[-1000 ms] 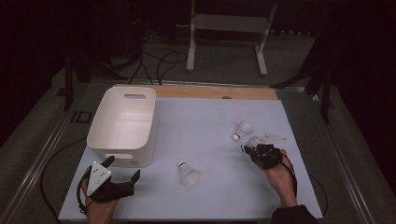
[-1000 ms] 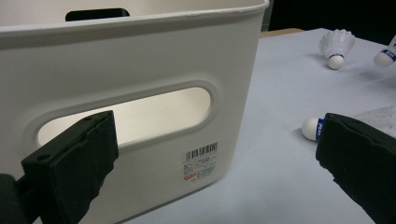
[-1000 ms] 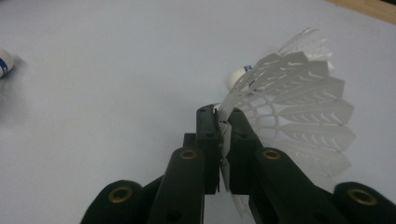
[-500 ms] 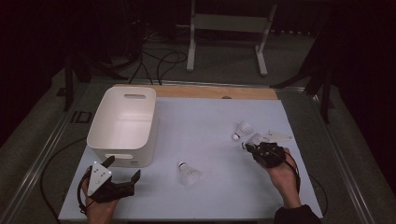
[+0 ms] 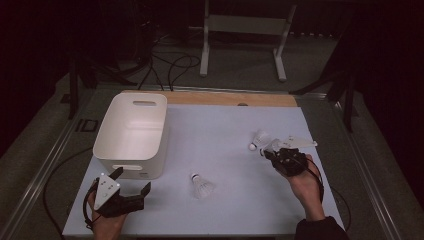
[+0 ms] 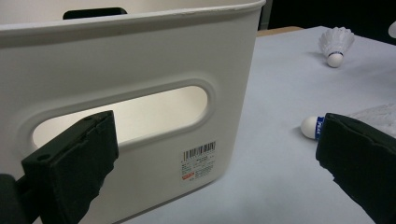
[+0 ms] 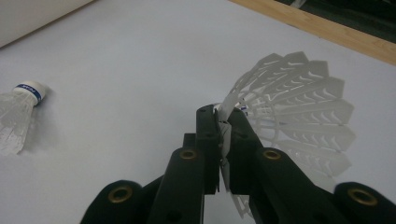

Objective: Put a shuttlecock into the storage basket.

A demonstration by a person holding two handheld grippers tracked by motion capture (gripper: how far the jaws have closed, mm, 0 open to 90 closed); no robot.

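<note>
My right gripper (image 5: 268,152) (image 7: 224,122) is shut on the feather skirt of a white shuttlecock (image 7: 292,109) (image 5: 272,145), which it holds just above the table at the right. A second shuttlecock (image 5: 259,138) (image 6: 335,43) lies right beside it on the table. A third shuttlecock (image 5: 200,185) (image 7: 21,112) (image 6: 312,127) lies on its side near the middle front. At the front left my left gripper (image 5: 133,179) (image 6: 217,154) stands open and holds nothing. It faces the near handle wall of the white bin (image 5: 131,134) (image 6: 140,60).
The table top (image 5: 225,130) is pale blue-grey with a wooden strip (image 5: 220,98) along its far edge. Cables and a metal stand (image 5: 242,30) are on the floor beyond it. Open room lies between the bin and the right-hand shuttlecocks.
My right gripper has risen a little with the shuttlecock pinched in it. The left gripper, the bin and the other two shuttlecocks have stayed put.
</note>
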